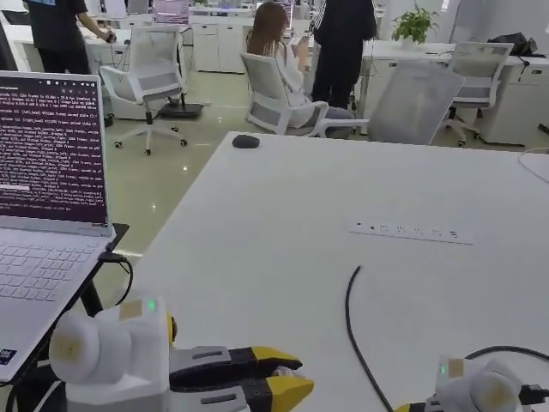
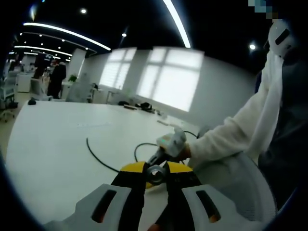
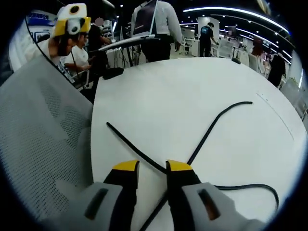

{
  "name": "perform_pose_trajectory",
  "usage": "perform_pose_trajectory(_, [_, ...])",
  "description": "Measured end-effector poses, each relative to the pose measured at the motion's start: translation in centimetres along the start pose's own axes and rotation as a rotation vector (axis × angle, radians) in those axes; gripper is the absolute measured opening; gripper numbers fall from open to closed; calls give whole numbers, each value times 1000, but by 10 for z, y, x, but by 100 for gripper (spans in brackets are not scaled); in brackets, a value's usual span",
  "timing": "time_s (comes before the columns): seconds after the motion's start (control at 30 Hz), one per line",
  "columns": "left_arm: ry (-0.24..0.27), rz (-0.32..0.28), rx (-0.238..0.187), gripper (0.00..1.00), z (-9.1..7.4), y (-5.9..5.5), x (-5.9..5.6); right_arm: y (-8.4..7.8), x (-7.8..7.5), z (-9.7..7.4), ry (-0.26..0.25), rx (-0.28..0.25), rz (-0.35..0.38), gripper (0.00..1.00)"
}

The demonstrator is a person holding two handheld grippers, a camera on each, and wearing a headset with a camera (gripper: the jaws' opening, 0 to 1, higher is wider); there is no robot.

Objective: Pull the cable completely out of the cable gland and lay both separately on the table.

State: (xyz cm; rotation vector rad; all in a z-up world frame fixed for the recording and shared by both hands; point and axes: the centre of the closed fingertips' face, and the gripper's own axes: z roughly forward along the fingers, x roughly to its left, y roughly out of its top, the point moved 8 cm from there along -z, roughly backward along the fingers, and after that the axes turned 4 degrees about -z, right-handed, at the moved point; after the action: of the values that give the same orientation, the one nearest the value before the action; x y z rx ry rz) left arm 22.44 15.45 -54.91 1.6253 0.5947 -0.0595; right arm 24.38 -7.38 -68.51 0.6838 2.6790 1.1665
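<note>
Cable gland (image 2: 155,174) pinched in the left gripper (image 2: 155,168) jaws, at the table (image 1: 283,215) edge.
The cable (image 1: 346,318), light and floppy, lies on the table; right gripper (image 3: 152,167) jaws straddle it, nearly closed, grip unclear. Better to pinch it near the gland.

Left tool (image 2: 155,169): yellow tips, black shanks, grey bases with dark slots. The white housing (image 1: 129,352) behind the jaws carries a green lamp (image 1: 151,305). Right tool (image 3: 152,166): same colours. White sleeve (image 2: 231,130) behind the right tool, white headset (image 2: 281,36) above it.
</note>
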Motion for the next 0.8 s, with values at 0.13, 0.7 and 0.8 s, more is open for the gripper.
perform_pose_trajectory(0.13, [39,33,36,17,15,-5,14,10,5,-17,-9,-39,-12,29])
perform_pose_trajectory(0.7, [51,79,172,17,99,-58,86,47,29,-142,-279,-203,-52,37])
perform_pose_trajectory(0.8, [66,76,185,17,107,-67,94,43,33,-158,-315,-225,-18,37])
